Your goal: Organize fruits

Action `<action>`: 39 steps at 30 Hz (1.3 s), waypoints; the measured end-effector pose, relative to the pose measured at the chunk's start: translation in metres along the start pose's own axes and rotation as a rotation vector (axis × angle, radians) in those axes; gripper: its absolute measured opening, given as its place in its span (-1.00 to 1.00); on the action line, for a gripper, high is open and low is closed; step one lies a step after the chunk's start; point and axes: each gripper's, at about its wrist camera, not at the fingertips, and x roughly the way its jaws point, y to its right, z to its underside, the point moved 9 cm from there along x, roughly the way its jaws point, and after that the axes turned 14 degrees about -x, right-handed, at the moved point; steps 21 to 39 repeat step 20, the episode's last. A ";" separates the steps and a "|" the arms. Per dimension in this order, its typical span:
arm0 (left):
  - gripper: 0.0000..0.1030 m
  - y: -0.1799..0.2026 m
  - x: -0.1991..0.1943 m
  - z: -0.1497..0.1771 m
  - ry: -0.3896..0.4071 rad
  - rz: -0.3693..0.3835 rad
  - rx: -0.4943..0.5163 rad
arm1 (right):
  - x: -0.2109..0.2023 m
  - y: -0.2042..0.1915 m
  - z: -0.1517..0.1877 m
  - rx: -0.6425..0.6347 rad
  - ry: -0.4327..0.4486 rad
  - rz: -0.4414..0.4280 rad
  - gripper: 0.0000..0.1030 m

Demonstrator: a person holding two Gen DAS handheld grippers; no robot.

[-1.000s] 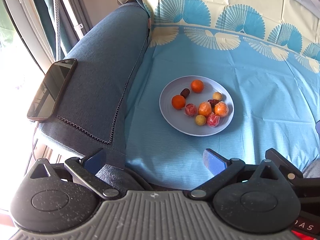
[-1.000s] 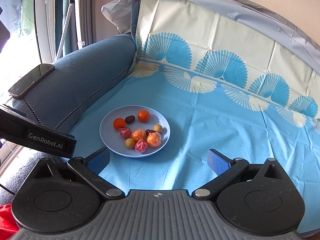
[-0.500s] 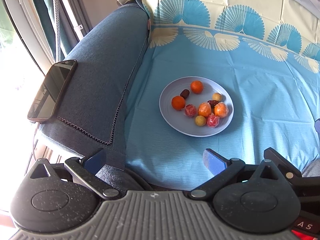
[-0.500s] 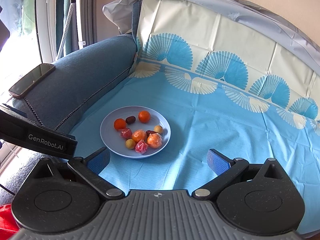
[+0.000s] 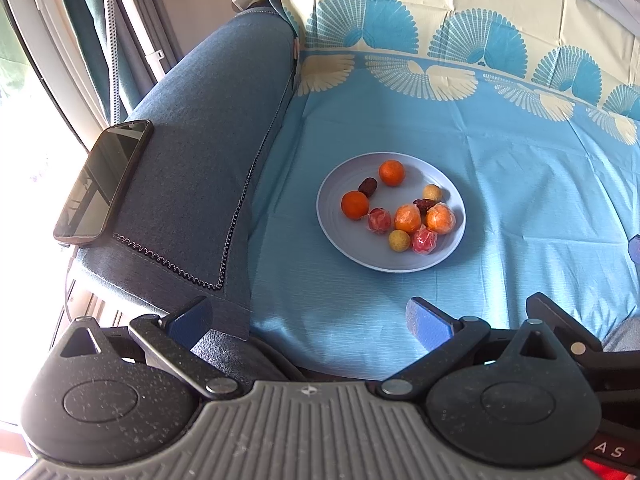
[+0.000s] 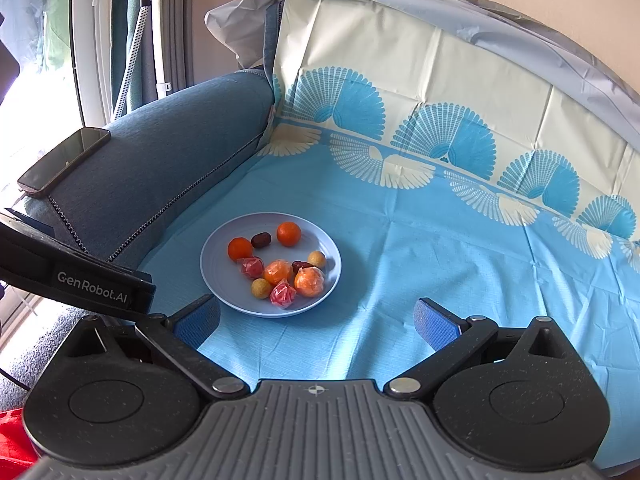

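**Fruit plate on a covered sofa seat, both claws spread and empty**

Left gripper (image 5: 308, 318) held back at the front edge of the seat, blue pads wide apart, nothing between them. Right gripper (image 6: 316, 322) likewise spread wide and empty, its left pad just beside the near rim of the plate (image 6: 218, 276).

Open cloth on every side of the plate: a narrow strip toward the armrest (image 5: 200, 128) on the left, far more bare cloth to the right and toward the backrest. Near rim close to the seat's front edge.

On the plate, ten pieces: two bare orange fruits (image 5: 392, 172), two orange fruits in clear wrap (image 5: 440, 219), two red wrapped pieces (image 5: 424, 241), two small yellow round fruits (image 5: 399, 240), two dark dates (image 5: 367, 186). Wrapped and yellow pieces clustered toward the right half, touching or nearly so.

Underneath, a light blue cloth (image 6: 440, 256) with fan pattern, creased, draped up over the backrest. One dark phone (image 5: 104, 182) lying flat on the blue fabric armrest, near its outer edge. Bright window and curtain beyond.
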 end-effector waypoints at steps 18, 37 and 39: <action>0.99 -0.001 0.001 0.001 -0.011 -0.002 -0.008 | 0.001 -0.001 -0.004 -0.004 0.001 -0.005 0.99; 0.99 -0.002 0.001 0.001 -0.015 -0.004 -0.010 | 0.001 -0.001 -0.004 -0.005 0.003 -0.006 0.99; 0.99 -0.002 0.001 0.001 -0.015 -0.004 -0.010 | 0.001 -0.001 -0.004 -0.005 0.003 -0.006 0.99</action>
